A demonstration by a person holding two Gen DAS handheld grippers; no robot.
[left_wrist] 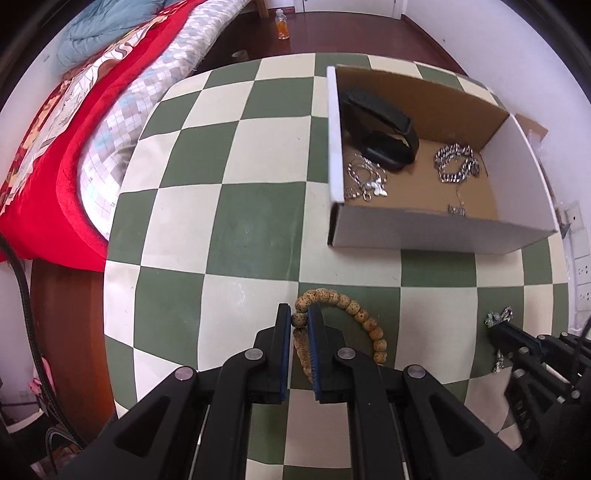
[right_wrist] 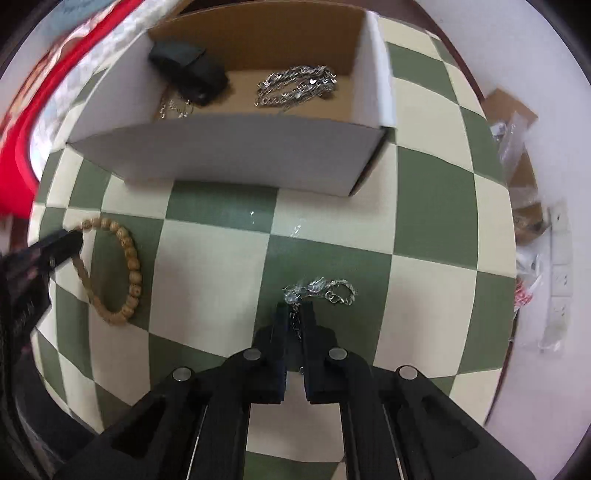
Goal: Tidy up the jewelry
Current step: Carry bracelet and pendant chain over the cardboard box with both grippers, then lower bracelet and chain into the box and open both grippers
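Note:
My left gripper is shut on a wooden bead bracelet that lies on the checkered table; the bracelet also shows in the right wrist view. My right gripper is shut on a thin silver chain on the table; it shows in the left wrist view too. An open white cardboard box stands behind, holding a black band, a chunky silver chain and a thin silver chain with a charm.
A bed with a red blanket borders the table's left side. A bottle stands on the floor beyond. Plastic bags and cardboard lie off the table's right edge by a white wall.

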